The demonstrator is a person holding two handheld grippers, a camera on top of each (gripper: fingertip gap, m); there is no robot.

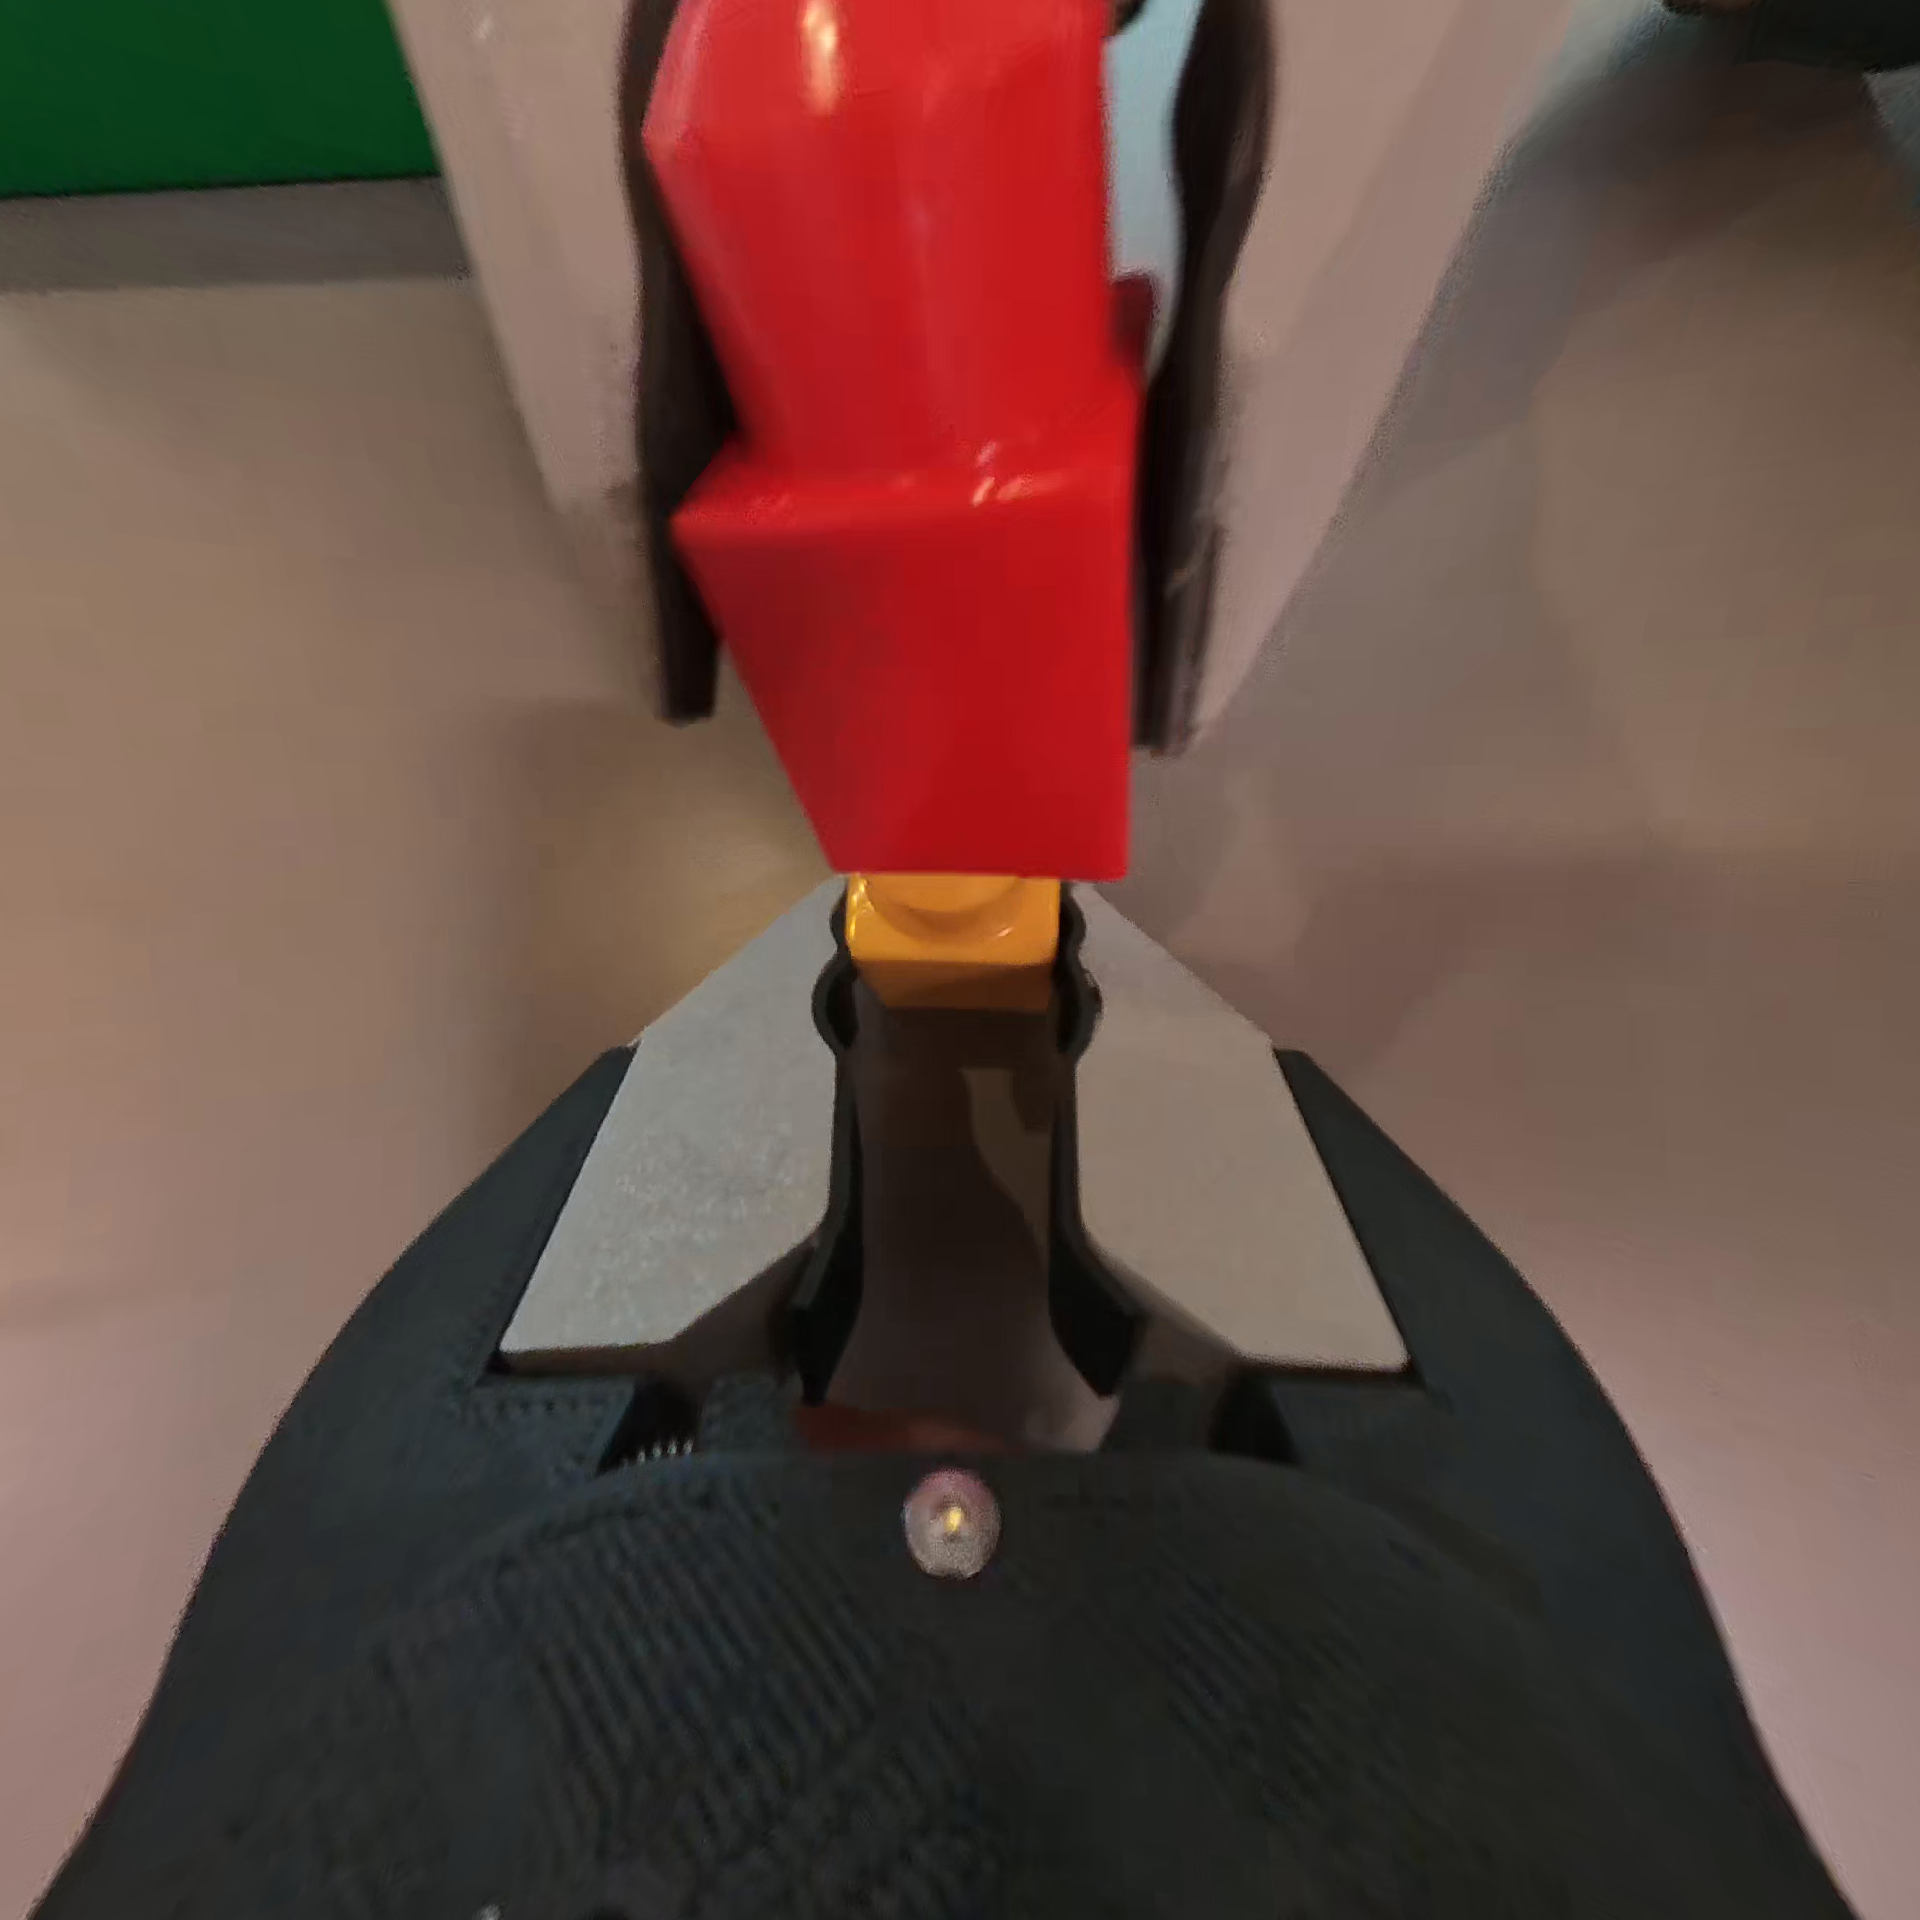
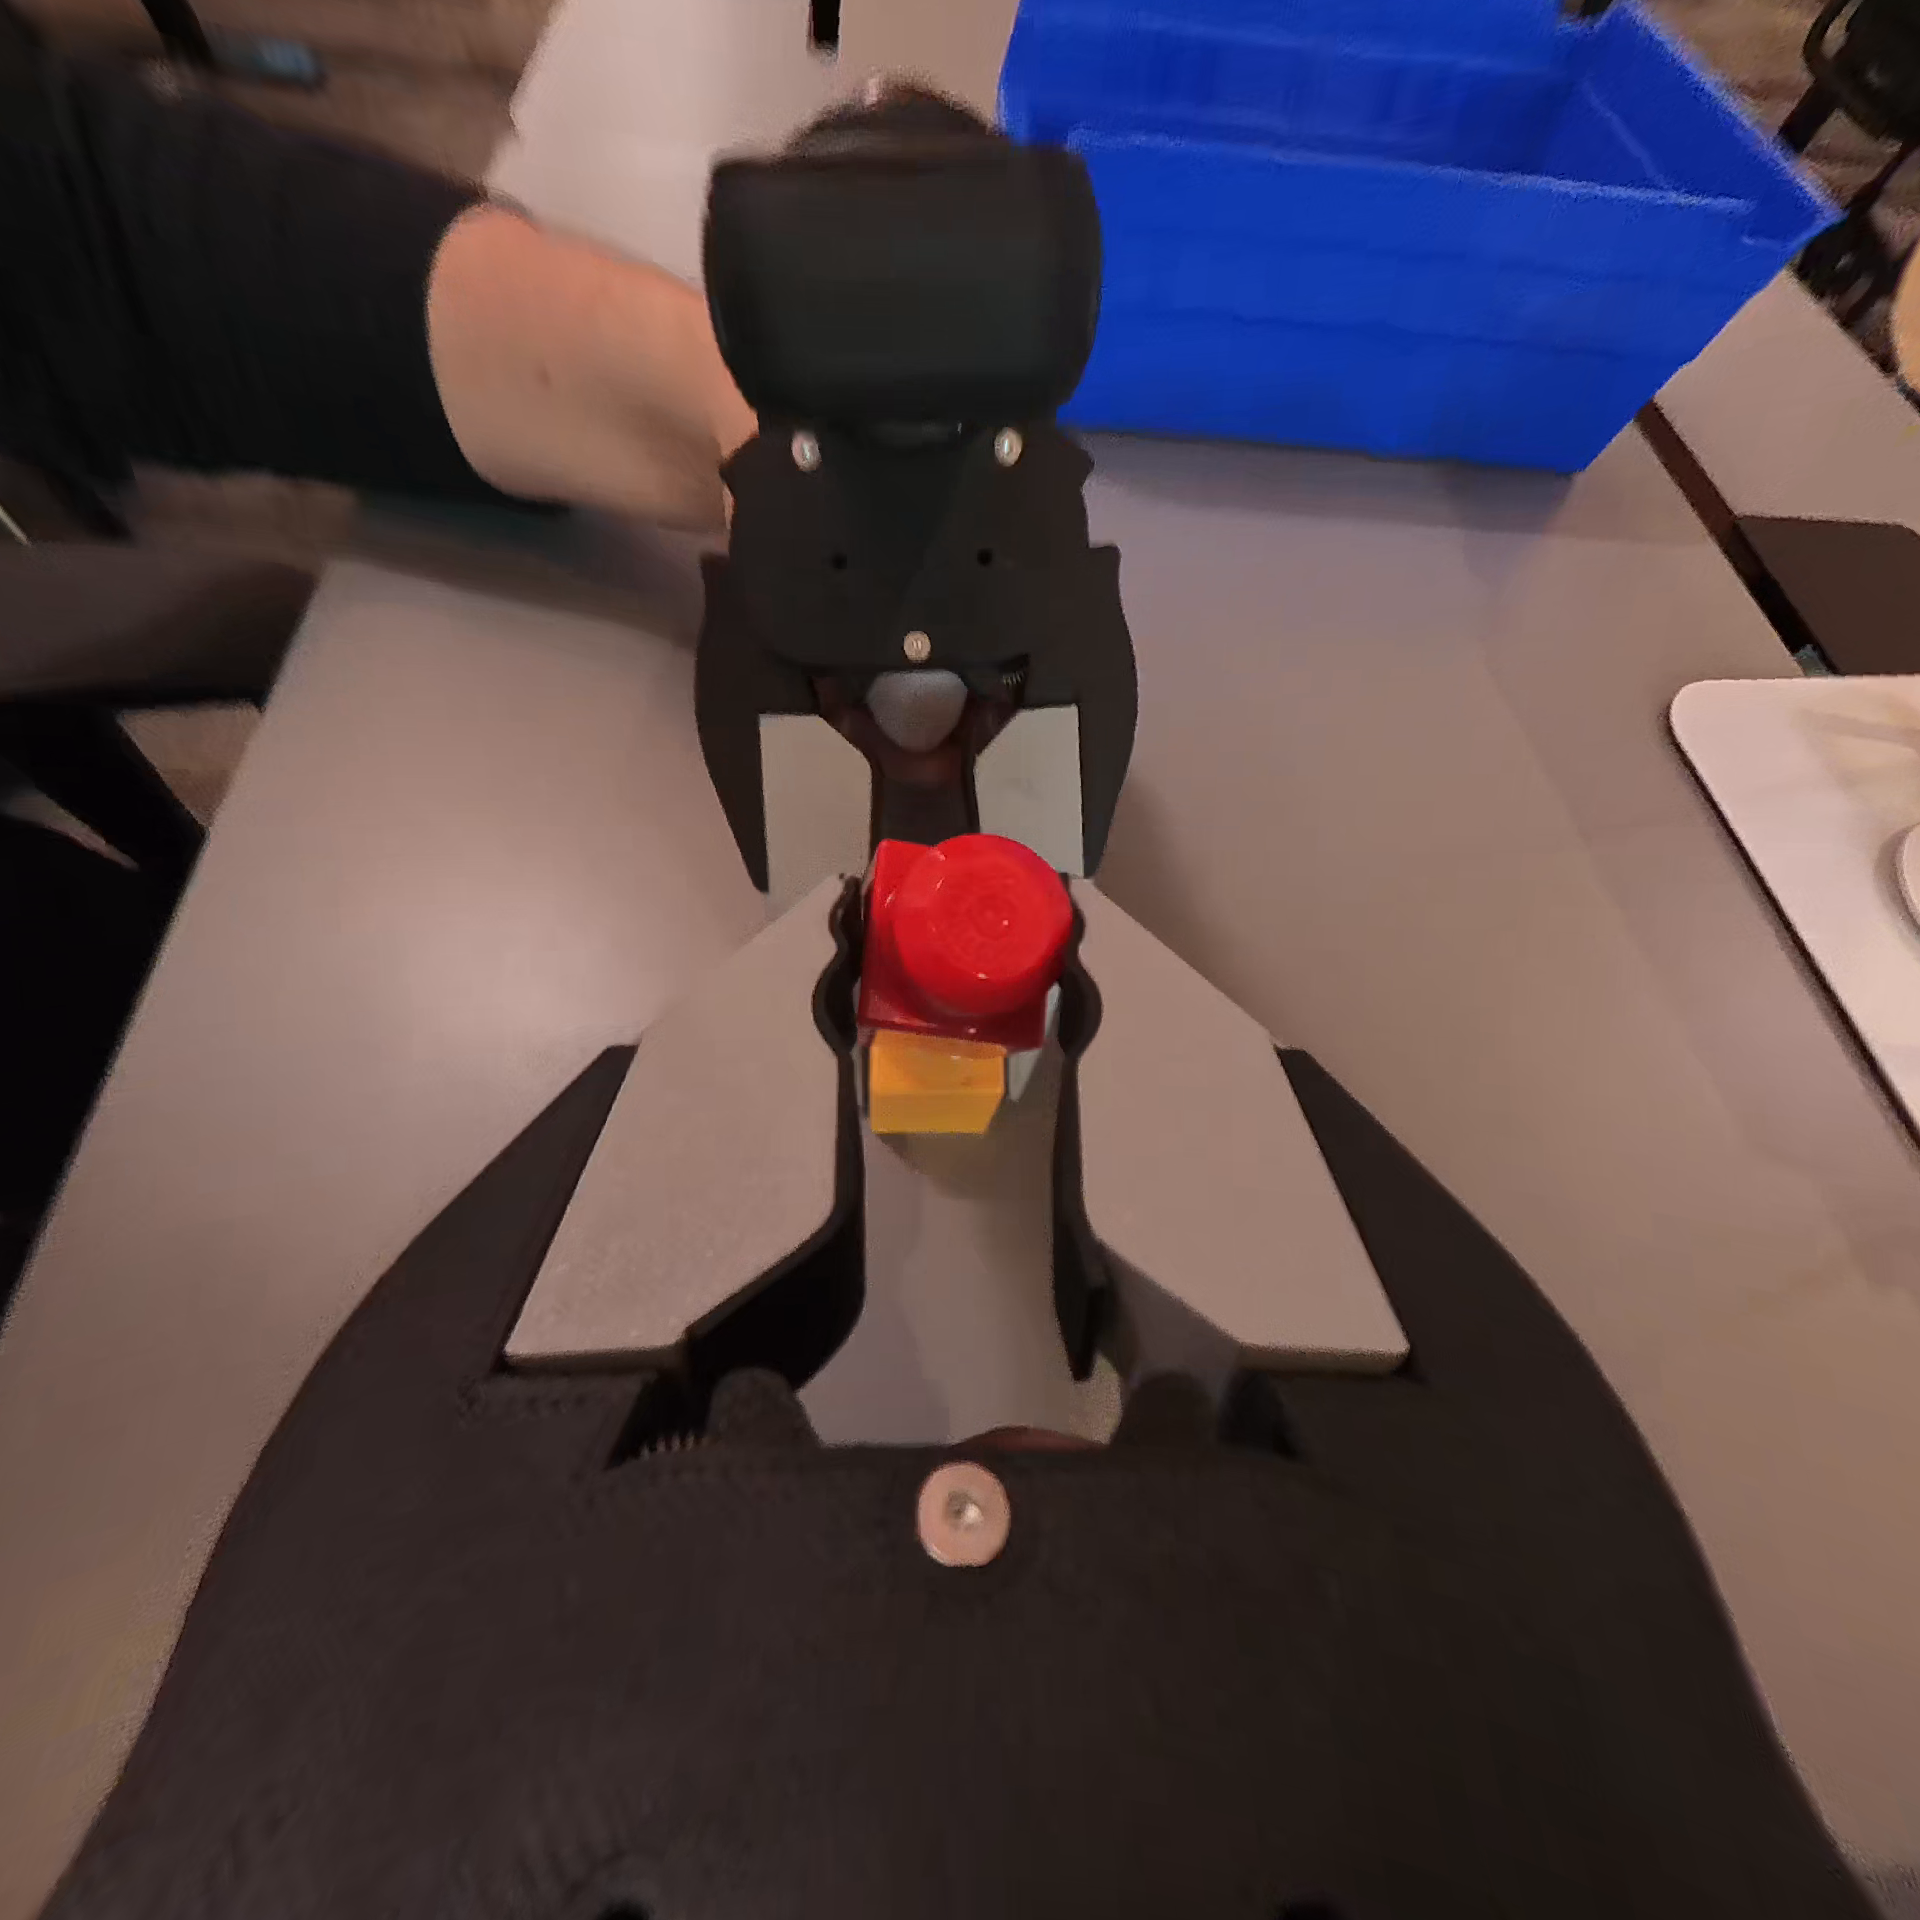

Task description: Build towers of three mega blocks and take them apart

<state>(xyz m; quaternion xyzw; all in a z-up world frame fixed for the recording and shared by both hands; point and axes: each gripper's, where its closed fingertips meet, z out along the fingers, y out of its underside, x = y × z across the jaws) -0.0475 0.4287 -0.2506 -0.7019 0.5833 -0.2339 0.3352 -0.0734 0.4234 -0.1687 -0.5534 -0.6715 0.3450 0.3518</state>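
While both of my tools meet over the middle of the pale grey table (image 2: 1351, 831), the room around them is generous: bare tabletop runs to the left edge and forward to the blue plastic bin (image 2: 1403, 260) at the far right. A white rounded tray (image 2: 1808, 831) sits near the right edge, cut off by the frame.

My right gripper (image 2: 961, 966) is clamped on the glossy red plastic block (image 2: 966, 935), its black pads pressed to both sides. My left gripper (image 1: 956, 961) is closed on the small orange-yellow plastic block (image 1: 951, 951) just beneath it, pads against its flanks. The two blocks touch or nearly so; with the blur I cannot tell whether the stud is seated in the red one.

From the left wrist, the red block fills the upper centre and hides most of the right gripper's fingers (image 1: 681, 582). A person's arm in a black sleeve (image 2: 260, 291) reaches in behind the left tool, smeared by motion. A green patch (image 1: 197, 94) at top left is too cropped to identify.
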